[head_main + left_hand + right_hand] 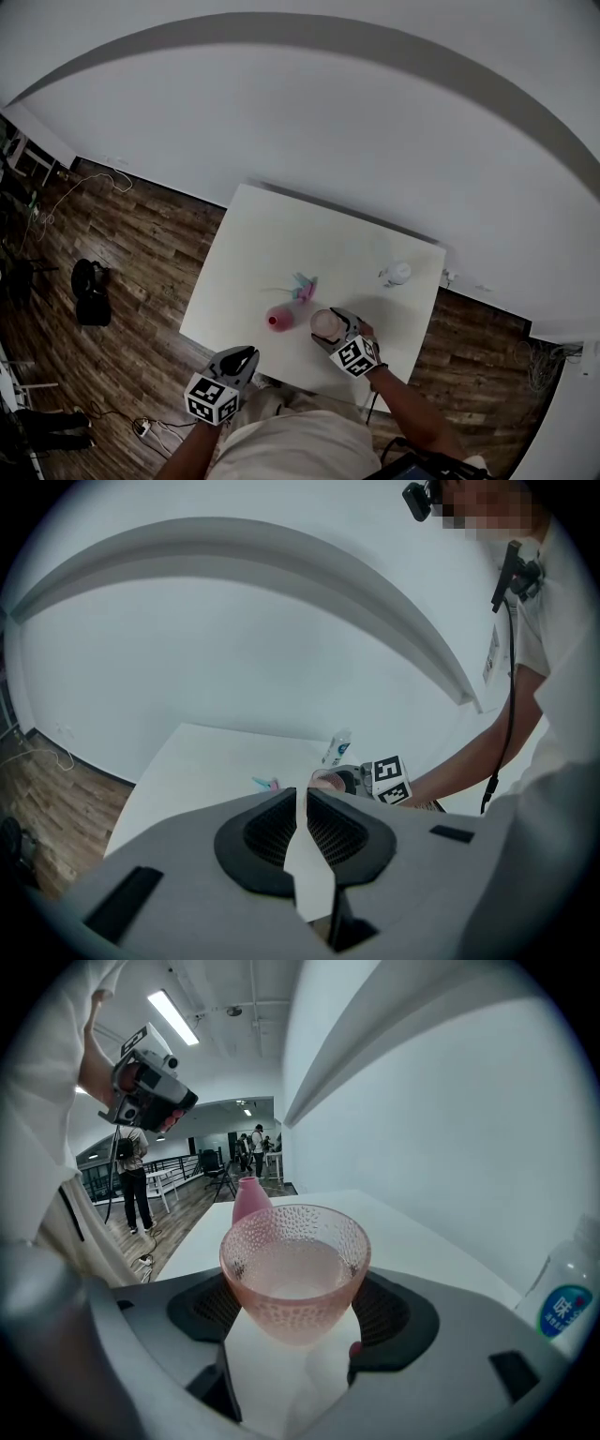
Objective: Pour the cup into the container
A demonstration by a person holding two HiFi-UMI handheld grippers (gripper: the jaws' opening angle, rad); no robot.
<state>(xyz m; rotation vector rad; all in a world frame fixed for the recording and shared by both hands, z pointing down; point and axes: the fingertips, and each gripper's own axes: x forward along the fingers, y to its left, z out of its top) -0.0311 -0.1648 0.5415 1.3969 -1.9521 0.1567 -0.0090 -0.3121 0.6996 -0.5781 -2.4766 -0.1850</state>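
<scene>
While your right gripper [334, 335] clamps the cup [295, 1269] by the front edge of the table [281, 234], open tabletop lies beyond it. The cup is dimpled, translucent pink. Your left gripper [241, 357] sits closed and empty, off that edge.

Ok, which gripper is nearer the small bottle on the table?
Right. The right gripper, holding the pink cup, is over the table, nearer the person than the bottle; the left gripper is at the table's near edge, farther away.

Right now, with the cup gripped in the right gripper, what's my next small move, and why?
Probably carry the cup across until its lip sits over the pink container, before tilting. The right gripper holds the cup upright with liquid in it, and the narrow-mouthed container stands apart, to its left.
</scene>
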